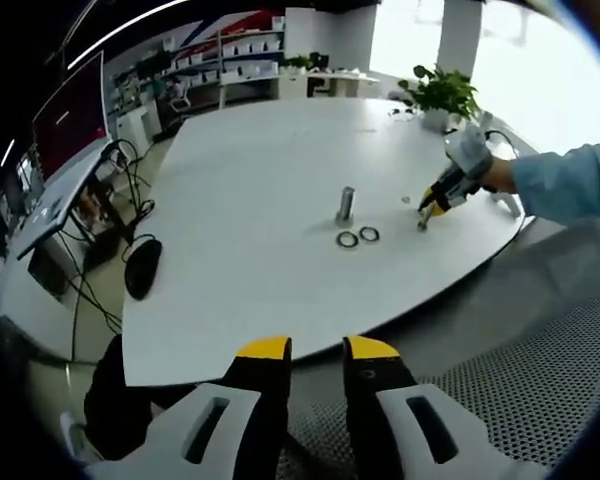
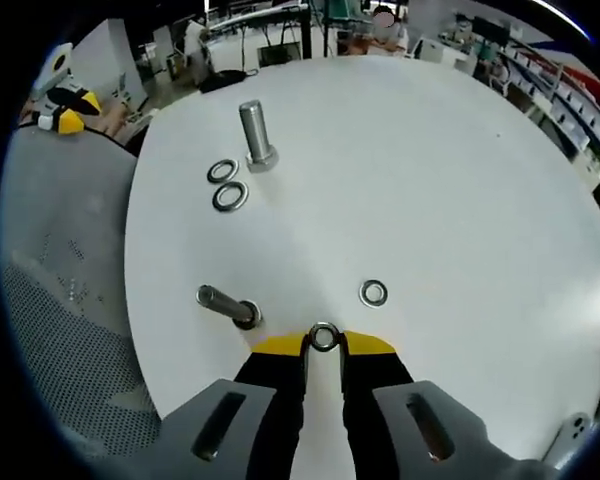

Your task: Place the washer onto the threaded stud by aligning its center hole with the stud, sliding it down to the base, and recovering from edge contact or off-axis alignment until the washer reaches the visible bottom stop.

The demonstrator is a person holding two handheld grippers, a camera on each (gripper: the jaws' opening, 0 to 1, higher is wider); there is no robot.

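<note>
On the left of the right gripper view sits a grey mesh chair (image 2: 60, 310), and far off at the top left the left gripper (image 2: 65, 112) waits with nothing in it; in the left gripper view its two jaws stand apart over the table edge, holding nothing; next comes the round white table (image 2: 460, 180); on it two washers (image 2: 226, 184) lie flat, just beside a tall bolt (image 2: 256, 133) that stands up straight; lower down a second bolt (image 2: 226, 304) stands on the table too, leaning toward the left in this view, just beside the right gripper (image 2: 323, 341); that gripper's yellow tips are pinched on a small washer (image 2: 323, 336), which is held by its rim at the very front; one more washer (image 2: 373, 293) lies loose to the right; the washer looks like thin hard metal, so I think it is light, stiff and slippery; holding it by the outside edge keeps the hole free; a tilted ring may catch on the bolt's top.
</note>
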